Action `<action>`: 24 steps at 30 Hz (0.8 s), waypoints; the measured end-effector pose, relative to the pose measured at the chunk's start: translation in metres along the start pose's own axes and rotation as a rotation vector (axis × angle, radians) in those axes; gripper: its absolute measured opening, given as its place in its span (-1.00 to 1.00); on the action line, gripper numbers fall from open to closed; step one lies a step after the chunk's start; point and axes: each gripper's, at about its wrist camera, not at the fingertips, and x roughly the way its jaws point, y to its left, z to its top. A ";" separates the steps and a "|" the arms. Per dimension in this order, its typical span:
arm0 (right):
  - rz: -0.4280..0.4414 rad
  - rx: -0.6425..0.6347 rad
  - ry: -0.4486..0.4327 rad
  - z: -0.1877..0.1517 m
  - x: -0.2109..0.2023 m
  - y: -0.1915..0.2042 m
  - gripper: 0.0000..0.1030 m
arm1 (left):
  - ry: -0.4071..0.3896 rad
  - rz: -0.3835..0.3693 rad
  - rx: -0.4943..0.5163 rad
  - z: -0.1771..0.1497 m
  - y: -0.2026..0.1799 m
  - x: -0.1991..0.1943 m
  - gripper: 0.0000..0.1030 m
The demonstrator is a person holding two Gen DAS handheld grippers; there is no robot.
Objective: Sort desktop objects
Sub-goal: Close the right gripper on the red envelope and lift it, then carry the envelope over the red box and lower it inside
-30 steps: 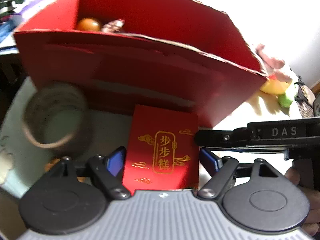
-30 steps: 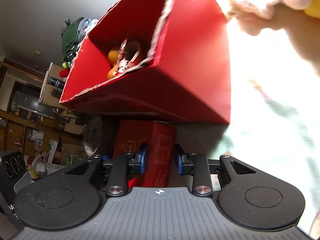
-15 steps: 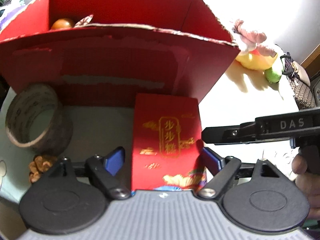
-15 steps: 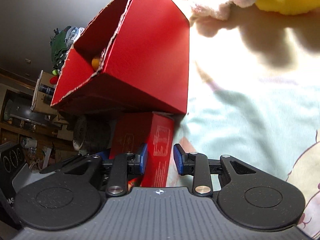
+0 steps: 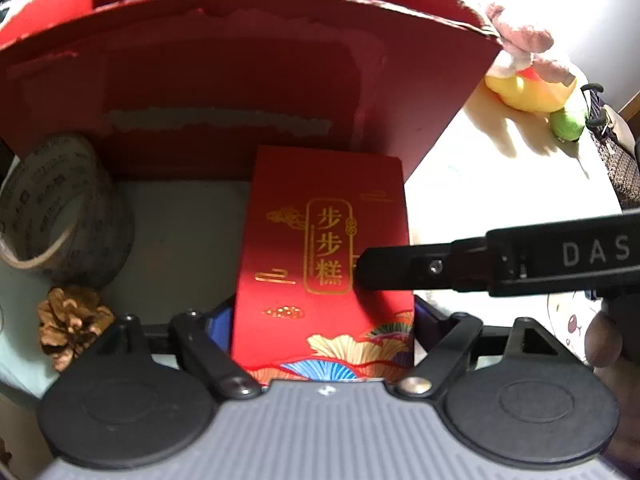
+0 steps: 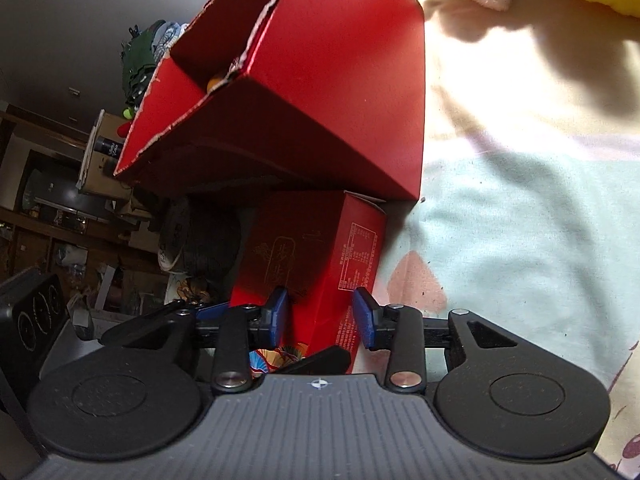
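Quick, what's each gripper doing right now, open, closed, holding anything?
Left gripper: open, fingers either side of the small red gold-lettered carton; contact cannot be told.
Right gripper: open, astride the same carton's edge, not clamped.

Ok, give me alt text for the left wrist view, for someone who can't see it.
A small red box with gold characters stands between the left gripper's blue pads, in front of a big open red carton. The right gripper reaches in from the right. A tape roll and walnut sit left.
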 end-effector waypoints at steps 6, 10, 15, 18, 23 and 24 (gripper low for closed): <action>0.032 0.040 -0.004 -0.003 -0.005 -0.015 -0.25 | 0.011 0.020 0.045 0.002 -0.012 0.000 0.59; 0.030 0.027 -0.007 -0.006 -0.014 -0.019 -0.25 | 0.020 0.027 0.137 0.002 -0.030 -0.002 0.59; 0.041 0.077 -0.022 -0.012 -0.038 -0.034 -0.26 | 0.021 -0.007 0.265 0.003 -0.059 -0.010 0.59; 0.034 0.100 -0.047 -0.019 -0.055 -0.038 -0.26 | 0.008 -0.029 0.359 0.003 -0.085 -0.015 0.59; 0.012 0.145 -0.129 -0.035 -0.092 -0.049 -0.26 | -0.048 -0.073 0.473 0.009 -0.113 -0.028 0.59; 0.007 0.152 -0.153 -0.037 -0.100 -0.051 -0.26 | -0.064 -0.083 0.482 0.012 -0.117 -0.032 0.59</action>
